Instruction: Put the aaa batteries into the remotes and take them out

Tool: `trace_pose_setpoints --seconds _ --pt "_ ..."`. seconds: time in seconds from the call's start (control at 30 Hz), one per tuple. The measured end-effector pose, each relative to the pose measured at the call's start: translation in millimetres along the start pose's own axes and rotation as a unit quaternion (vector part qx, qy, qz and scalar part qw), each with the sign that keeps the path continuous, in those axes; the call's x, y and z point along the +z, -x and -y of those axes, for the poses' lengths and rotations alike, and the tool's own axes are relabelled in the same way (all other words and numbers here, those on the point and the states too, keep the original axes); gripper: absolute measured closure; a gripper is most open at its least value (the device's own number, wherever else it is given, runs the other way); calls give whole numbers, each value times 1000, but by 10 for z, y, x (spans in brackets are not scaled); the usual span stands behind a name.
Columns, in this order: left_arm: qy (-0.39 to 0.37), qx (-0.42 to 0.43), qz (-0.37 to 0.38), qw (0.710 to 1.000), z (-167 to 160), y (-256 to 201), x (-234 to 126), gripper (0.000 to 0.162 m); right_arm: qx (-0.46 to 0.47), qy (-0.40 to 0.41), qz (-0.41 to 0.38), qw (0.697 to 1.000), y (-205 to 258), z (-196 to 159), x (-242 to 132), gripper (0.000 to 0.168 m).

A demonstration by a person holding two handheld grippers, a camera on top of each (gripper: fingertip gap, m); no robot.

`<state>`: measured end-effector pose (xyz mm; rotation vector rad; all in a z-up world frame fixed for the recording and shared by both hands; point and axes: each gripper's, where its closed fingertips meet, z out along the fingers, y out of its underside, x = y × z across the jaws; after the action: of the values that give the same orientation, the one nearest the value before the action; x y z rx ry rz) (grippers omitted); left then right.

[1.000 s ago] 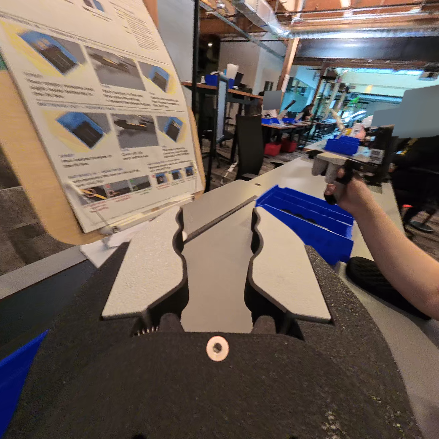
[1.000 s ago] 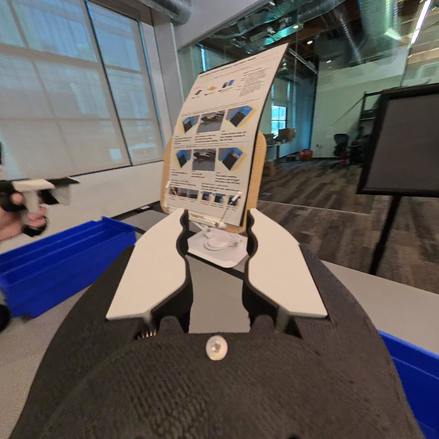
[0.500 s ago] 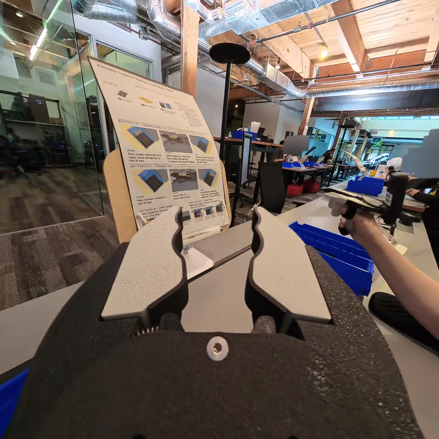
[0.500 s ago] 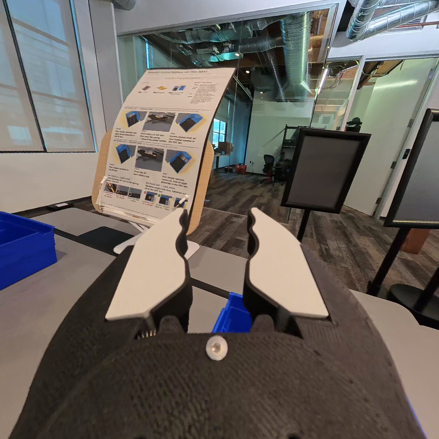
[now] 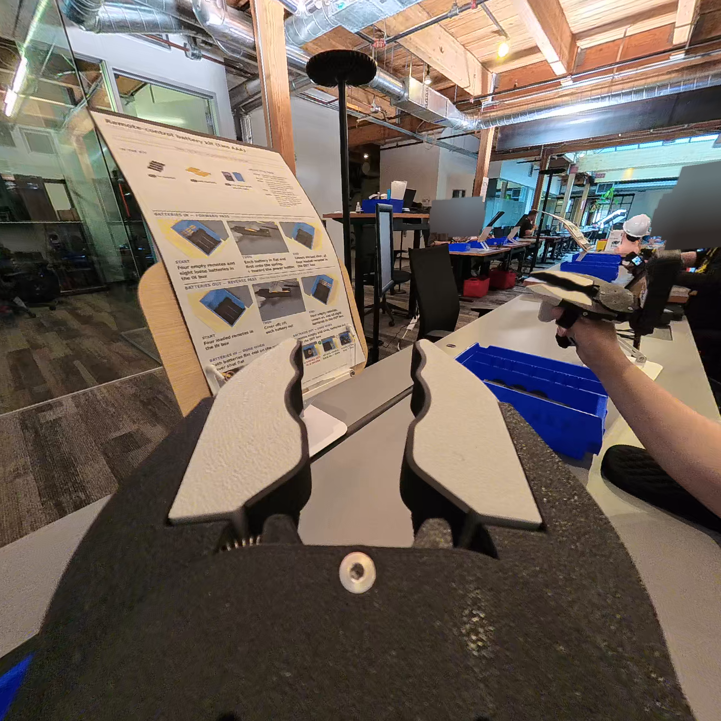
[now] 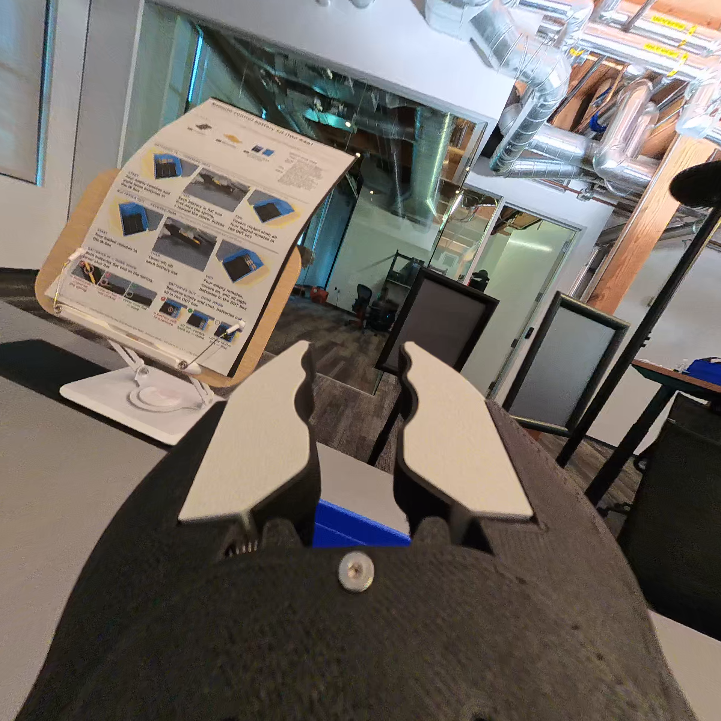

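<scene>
Your left gripper (image 5: 356, 351) is up off the counter (image 5: 363, 483), jaws spread, nothing between them. It points at the instruction sheet (image 5: 234, 257) on its wooden stand (image 5: 171, 335), which sits at the counter's far edge.

Your right gripper (image 6: 354, 347) also has its jaws spread and empty. It's tilted, looking over the counter edge toward the floor (image 6: 343, 413) and the black framed panels (image 6: 441, 324); the sheet on the stand is to its left. In the left wrist view the right gripper (image 5: 546, 286) shows far right, held in your hand (image 5: 593, 335) well above the counter; from that angle I can't tell how its jaws stand.

A blue bin (image 5: 546, 398) sits on the counter under your right arm (image 5: 663, 425), dark shapes inside, too small to tell what they are. A sliver of a blue bin (image 6: 351, 522) shows just below the right gripper's jaws. Another blue corner (image 5: 11, 679) shows at the bottom left of the left wrist view.

Batteries and remotes: can't pick them out in either view. A black pad (image 5: 640, 476) lies near your right elbow.
</scene>
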<state>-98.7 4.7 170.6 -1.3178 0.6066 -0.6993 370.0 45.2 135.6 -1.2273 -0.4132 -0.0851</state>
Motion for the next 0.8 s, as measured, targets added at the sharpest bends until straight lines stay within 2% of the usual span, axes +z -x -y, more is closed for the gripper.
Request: trace_pose_setpoints --seconds 0.17,0.27,0.3,0.37,0.53,0.8 --pt "-5 8 11 1000 66 3 -74 111 25 -6 21 999 62 -9 19 127" --pt "3 13 22 1000 64 15 -91 111 -8 -86 -16 996 -5 268 -145 139" --pt "6 15 24 1000 61 18 -93 111 -18 -89 -22 996 -20 304 -169 142" --pt "12 19 32 999 44 40 -96 111 -24 -66 -18 997 -35 266 -146 141" --pt "56 7 58 997 -89 159 -139 110 32 -39 8 999 -60 120 -80 141" --pt "48 5 82 995 -23 244 -263 111 43 -17 9 999 -97 88 -79 141"
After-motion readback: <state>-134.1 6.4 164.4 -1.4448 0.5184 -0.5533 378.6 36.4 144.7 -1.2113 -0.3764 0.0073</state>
